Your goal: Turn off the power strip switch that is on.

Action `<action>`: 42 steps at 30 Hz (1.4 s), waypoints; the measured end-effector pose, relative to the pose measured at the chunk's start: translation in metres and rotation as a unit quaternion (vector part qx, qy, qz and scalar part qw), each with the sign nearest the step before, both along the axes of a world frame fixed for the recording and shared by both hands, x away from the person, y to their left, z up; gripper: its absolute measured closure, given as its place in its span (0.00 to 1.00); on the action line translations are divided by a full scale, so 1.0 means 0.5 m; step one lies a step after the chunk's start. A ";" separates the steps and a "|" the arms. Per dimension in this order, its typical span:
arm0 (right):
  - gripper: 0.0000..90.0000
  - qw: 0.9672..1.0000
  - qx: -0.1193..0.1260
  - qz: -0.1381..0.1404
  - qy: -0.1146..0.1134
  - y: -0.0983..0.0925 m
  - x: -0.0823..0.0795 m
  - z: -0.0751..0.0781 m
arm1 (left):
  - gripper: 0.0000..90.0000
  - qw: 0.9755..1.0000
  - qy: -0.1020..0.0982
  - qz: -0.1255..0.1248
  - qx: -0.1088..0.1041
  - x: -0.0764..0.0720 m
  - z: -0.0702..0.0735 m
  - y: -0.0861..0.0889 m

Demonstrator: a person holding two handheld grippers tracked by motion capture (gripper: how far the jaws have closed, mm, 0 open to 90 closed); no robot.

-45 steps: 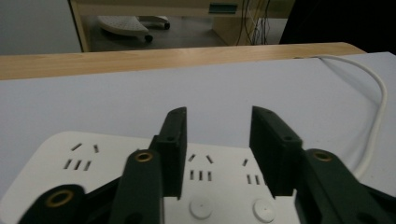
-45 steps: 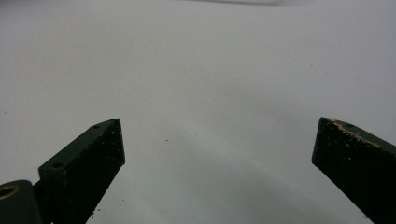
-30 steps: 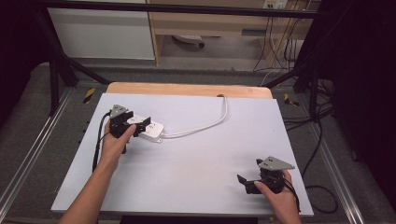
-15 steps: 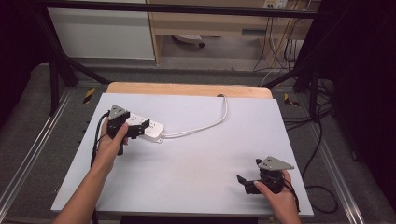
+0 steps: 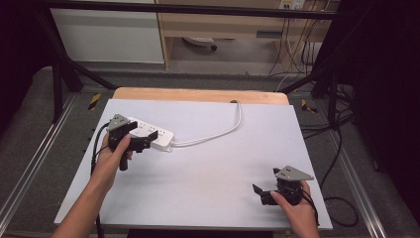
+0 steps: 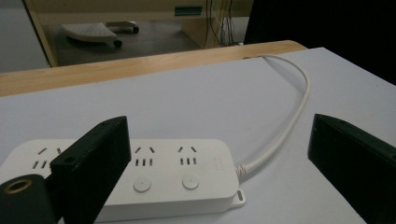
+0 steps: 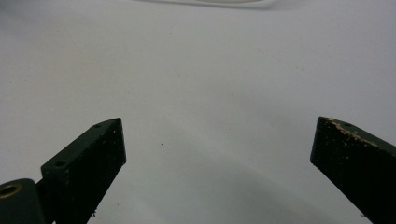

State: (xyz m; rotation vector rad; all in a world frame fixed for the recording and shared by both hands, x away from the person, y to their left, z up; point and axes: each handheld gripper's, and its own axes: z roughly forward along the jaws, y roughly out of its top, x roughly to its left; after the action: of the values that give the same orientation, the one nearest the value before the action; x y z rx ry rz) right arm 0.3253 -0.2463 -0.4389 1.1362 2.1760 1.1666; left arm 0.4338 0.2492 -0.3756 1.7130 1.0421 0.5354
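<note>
A white power strip (image 5: 157,137) lies flat at the table's left, and its white cable (image 5: 218,134) curves off to the back edge. My left gripper (image 5: 142,144) hovers at the strip's near left end. It is open; its jaws have just been opening and nothing is gripped. In the left gripper view the power strip (image 6: 163,177) lies low ahead of the spread jaws of the left gripper (image 6: 219,135), with its cable (image 6: 289,116) running away to the right. My right gripper (image 5: 262,194) rests at the front right, open over bare table (image 7: 210,70).
A white sheet (image 5: 208,173) covers the table, with a wooden strip (image 5: 198,94) showing at the far edge. Black frame rails, loose cables on the floor at the right and cabinets behind surround it.
My left gripper has drawn back slightly from the power strip and risen, so more of the strip shows. The right gripper has stayed put.
</note>
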 end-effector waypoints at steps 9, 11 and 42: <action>0.04 1.000 0.003 0.007 0.005 0.003 0.000 0.001 | 0.07 1.000 -0.002 0.004 0.006 -0.032 0.004 0.041; 0.04 1.000 0.001 0.008 0.003 0.003 0.000 0.001 | 0.07 1.000 -0.004 0.004 0.012 -0.043 0.006 0.048; 0.04 1.000 -0.004 0.016 0.010 0.009 0.001 -0.003 | 0.07 1.000 0.016 -0.006 0.026 -0.196 -0.050 0.107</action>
State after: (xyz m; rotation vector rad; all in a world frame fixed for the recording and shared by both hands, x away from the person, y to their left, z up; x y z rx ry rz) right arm 0.3258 -0.2418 -0.4406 1.1172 2.2199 1.1651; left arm 0.3357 0.3028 -0.4007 1.7770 1.0471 0.5324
